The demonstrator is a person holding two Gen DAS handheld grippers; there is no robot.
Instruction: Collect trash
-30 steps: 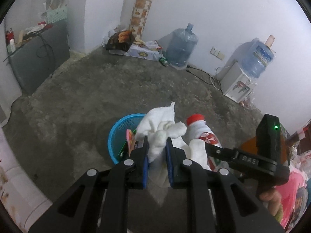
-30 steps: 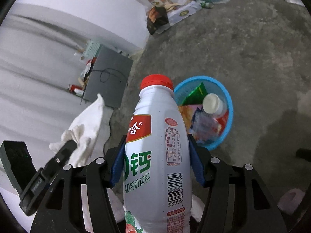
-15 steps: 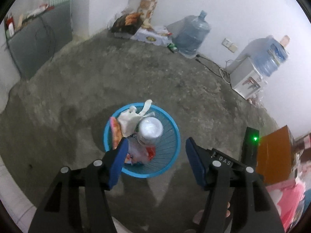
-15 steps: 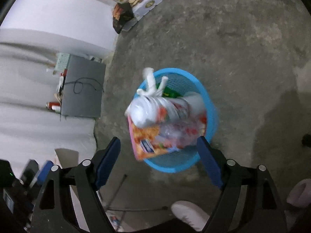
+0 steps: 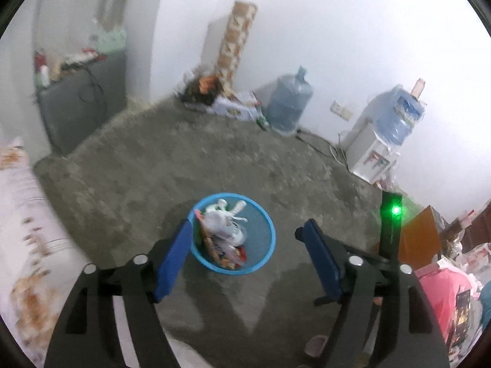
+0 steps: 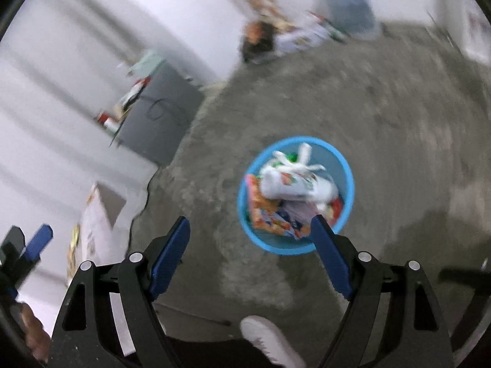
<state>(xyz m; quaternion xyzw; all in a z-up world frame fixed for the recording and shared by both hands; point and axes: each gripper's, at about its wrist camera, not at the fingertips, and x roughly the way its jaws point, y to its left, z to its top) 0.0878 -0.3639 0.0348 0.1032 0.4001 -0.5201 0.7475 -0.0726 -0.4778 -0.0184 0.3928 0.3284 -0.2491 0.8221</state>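
Note:
A blue round trash basket (image 5: pixel 266 254) stands on the concrete floor, also in the right wrist view (image 6: pixel 348 168). In it lie a white drink bottle (image 6: pixel 296 184), white tissue (image 5: pixel 228 211) and colourful wrappers (image 6: pixel 270 211). My left gripper (image 5: pixel 245 228) is open and empty, high above the basket. My right gripper (image 6: pixel 250 219) is open and empty, above the basket's left side. Part of the other gripper (image 5: pixel 390 217) with a green light shows at the right of the left wrist view.
Two big water jugs (image 5: pixel 288 104), a white dispenser (image 5: pixel 373 150) and cartons (image 5: pixel 233 107) line the far wall. A dark cabinet (image 5: pixel 83 104) stands at left. A bed edge (image 5: pixel 27 230) is at near left. A white shoe (image 6: pixel 270 343) is below.
Both grippers opened: the tissue and the bottle dropped into the basket. Since then both grippers have risen and pulled back, so the basket looks smaller.

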